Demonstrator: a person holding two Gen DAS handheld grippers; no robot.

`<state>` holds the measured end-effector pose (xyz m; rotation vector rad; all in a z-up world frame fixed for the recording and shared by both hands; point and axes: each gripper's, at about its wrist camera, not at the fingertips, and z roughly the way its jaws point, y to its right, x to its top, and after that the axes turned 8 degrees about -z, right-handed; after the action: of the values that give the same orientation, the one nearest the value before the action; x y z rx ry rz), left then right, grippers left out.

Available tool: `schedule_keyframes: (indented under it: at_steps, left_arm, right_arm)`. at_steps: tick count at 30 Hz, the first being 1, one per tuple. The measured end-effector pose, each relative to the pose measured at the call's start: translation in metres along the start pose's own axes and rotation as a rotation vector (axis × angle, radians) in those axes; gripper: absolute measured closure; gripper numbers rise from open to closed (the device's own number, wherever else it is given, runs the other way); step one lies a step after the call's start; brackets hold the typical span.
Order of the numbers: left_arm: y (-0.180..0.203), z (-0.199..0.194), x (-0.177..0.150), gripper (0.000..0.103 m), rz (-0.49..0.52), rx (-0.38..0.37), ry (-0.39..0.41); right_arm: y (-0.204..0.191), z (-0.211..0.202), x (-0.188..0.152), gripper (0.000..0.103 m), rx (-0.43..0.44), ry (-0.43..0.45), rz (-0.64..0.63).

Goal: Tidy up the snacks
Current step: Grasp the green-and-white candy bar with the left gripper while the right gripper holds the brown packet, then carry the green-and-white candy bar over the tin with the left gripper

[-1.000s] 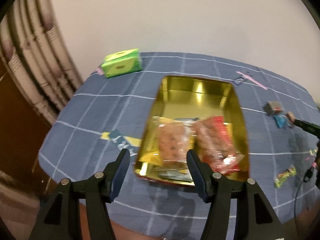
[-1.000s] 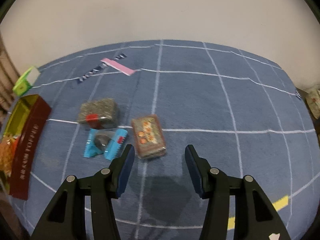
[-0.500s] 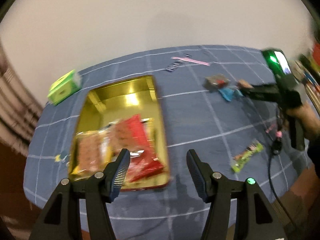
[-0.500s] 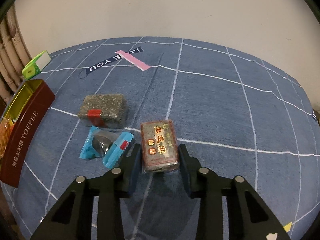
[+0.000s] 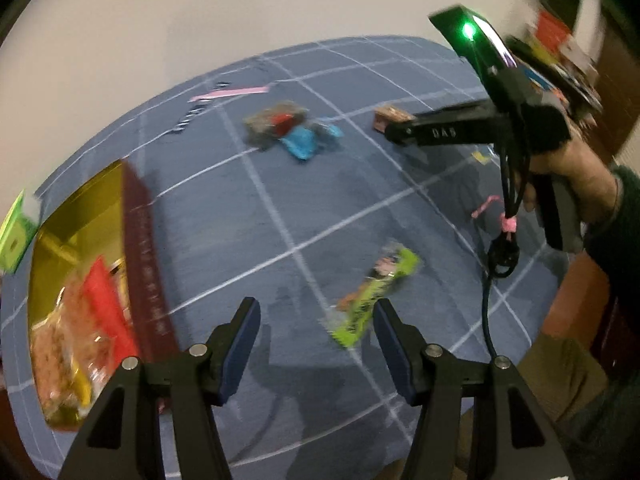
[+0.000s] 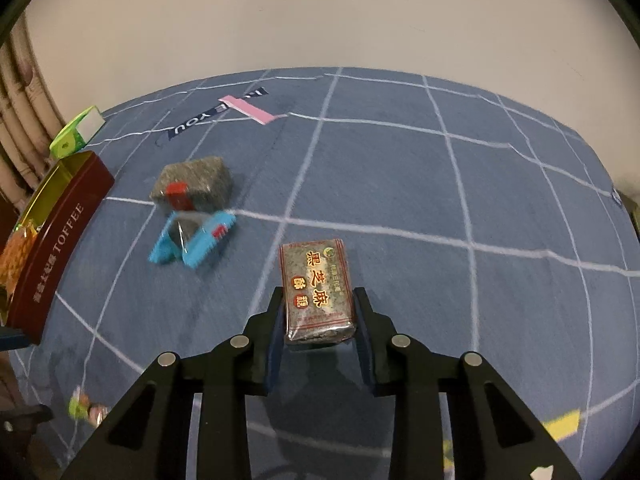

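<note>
My right gripper [image 6: 319, 312] is shut on a brown sesame snack block [image 6: 317, 290] and holds it just above the blue checked cloth; it also shows in the left wrist view [image 5: 390, 118]. A grey snack block [image 6: 191, 182] and a blue wrapped snack [image 6: 194, 240] lie to its left. The red toffee tin [image 6: 60, 236] with a gold inside holds several snack packs [image 5: 76, 344]. My left gripper [image 5: 316, 328] is open and empty, with a green snack bar [image 5: 376, 294] just beyond its right finger.
A green box [image 6: 76, 134] sits beyond the tin near the curtain. A pink strip [image 6: 250, 110] lies at the far side of the cloth. A black cable [image 5: 486, 300] hangs from the right gripper. The table's front edge lies under both grippers.
My right gripper has closed on the brown sesame block and lifted it slightly. My left gripper has swung right, from over the tin toward the green snack bar.
</note>
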<state>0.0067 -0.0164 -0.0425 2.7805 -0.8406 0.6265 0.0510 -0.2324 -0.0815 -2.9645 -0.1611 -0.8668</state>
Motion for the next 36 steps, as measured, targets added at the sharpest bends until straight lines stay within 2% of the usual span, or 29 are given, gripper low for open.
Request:
schedule_keyframes:
  at_steps: [5, 9, 20, 23, 28, 31, 33, 36]
  left_arm:
    - [0.018, 0.016, 0.004, 0.043, 0.094, -0.046, -0.053]
    - [0.027, 0.031, 0.011, 0.043, 0.133, -0.052, -0.079]
    - [0.015, 0.041, 0.028, 0.044, 0.053, -0.09, -0.064]
    - [0.015, 0.042, 0.027, 0.061, 0.047, -0.088, -0.075]
    - [0.019, 0.043, 0.022, 0.062, 0.04, -0.061, -0.088]
    - [0.024, 0.044, 0.022, 0.062, 0.027, -0.072, -0.094]
    - [0.03, 0.045, 0.022, 0.079, 0.039, -0.057, -0.096]
    - [0.034, 0.047, 0.023, 0.08, 0.042, -0.039, -0.097]
  right_arm:
    - [0.008, -0.012, -0.017, 0.074, -0.001, -0.016, 0.027]
    - [0.012, -0.017, -0.024, 0.074, 0.002, -0.021, 0.043]
    - [0.011, -0.019, -0.028, 0.074, 0.0, -0.015, 0.046]
    - [0.012, -0.019, -0.029, 0.074, 0.001, -0.013, 0.046]
    - [0.012, -0.019, -0.029, 0.073, 0.0, -0.012, 0.043]
    - [0.012, -0.019, -0.029, 0.073, 0.0, -0.012, 0.045]
    - [0.011, -0.019, -0.029, 0.073, -0.001, -0.01, 0.042]
    - [0.012, -0.019, -0.029, 0.073, -0.001, -0.009, 0.042]
